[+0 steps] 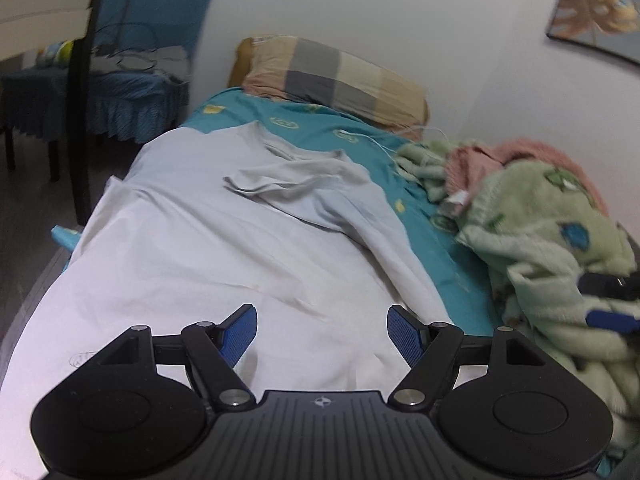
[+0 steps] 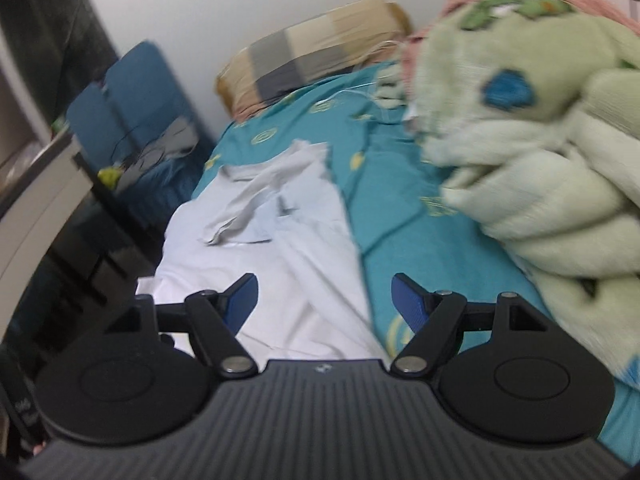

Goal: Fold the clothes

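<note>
Across the middle of both frames a white shirt [image 1: 208, 248] lies spread on the bed [image 1: 312, 128], its hem toward the cameras and its collar toward the pillow [image 1: 336, 76] at the top. One sleeve [image 1: 304, 180] is already turned in over the chest, so I judge the fold half begun. At the bottom of the left view, the left gripper [image 1: 322, 334] hovers over the hem with fingers spread, holding nothing. Bottom centre in the right view, the right gripper [image 2: 324, 302] is likewise spread and empty, straddling the shirt's right edge, probably lined up to catch it. A blanket [image 2: 540, 152] is heaped at the right of both frames, well apart from the shirt, leaving it room to fold.
</note>
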